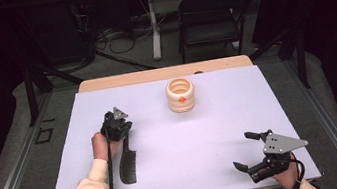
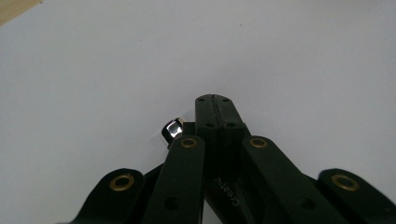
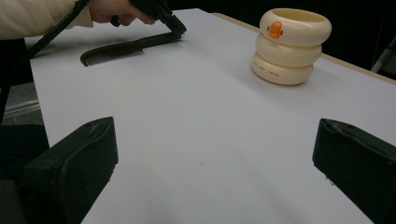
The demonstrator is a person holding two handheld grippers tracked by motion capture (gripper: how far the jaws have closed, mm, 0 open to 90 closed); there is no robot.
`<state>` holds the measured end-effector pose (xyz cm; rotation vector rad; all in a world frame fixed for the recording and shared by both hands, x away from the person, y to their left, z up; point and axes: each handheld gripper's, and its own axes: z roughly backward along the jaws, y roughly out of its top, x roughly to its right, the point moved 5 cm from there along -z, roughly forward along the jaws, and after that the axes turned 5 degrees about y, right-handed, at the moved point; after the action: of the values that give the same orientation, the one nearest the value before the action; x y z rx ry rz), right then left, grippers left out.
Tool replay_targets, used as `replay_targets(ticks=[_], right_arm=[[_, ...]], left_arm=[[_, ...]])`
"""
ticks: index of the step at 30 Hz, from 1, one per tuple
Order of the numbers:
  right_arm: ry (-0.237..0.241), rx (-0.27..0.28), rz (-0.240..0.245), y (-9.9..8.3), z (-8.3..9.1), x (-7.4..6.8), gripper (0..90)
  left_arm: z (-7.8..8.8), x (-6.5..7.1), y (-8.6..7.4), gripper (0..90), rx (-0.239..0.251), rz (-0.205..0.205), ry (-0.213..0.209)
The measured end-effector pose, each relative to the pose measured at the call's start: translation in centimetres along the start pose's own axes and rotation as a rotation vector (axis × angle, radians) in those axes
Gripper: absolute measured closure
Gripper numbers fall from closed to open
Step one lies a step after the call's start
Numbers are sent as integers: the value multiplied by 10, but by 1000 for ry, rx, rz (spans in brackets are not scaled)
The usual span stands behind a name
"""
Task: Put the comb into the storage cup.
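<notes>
Pinching the handle end of the flat black plastic comb (image 1: 127,162), the left hand-held gripper (image 1: 122,131) is clamped; the comb seems light, stiff, thin. The right hand-held gripper (image 1: 246,151) rests with its jaws apart.

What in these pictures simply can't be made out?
- Whether the left gripper pinches the comb: in the left gripper view the shut jaws hide anything beneath; in the right gripper view the contact is too small.
- Inside of the cream holder: its rim hides the bottom.
- Lettering on the holder: too small, right gripper view.
</notes>
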<state>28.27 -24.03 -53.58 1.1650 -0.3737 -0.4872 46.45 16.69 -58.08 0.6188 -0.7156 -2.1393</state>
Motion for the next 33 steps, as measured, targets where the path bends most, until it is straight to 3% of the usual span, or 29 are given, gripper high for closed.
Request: replay_targets(ticks=[33], right_arm=[[3, -3, -2, 0, -1, 0, 0]], left_arm=[[2, -23, -14, 900, -20, 48, 79]])
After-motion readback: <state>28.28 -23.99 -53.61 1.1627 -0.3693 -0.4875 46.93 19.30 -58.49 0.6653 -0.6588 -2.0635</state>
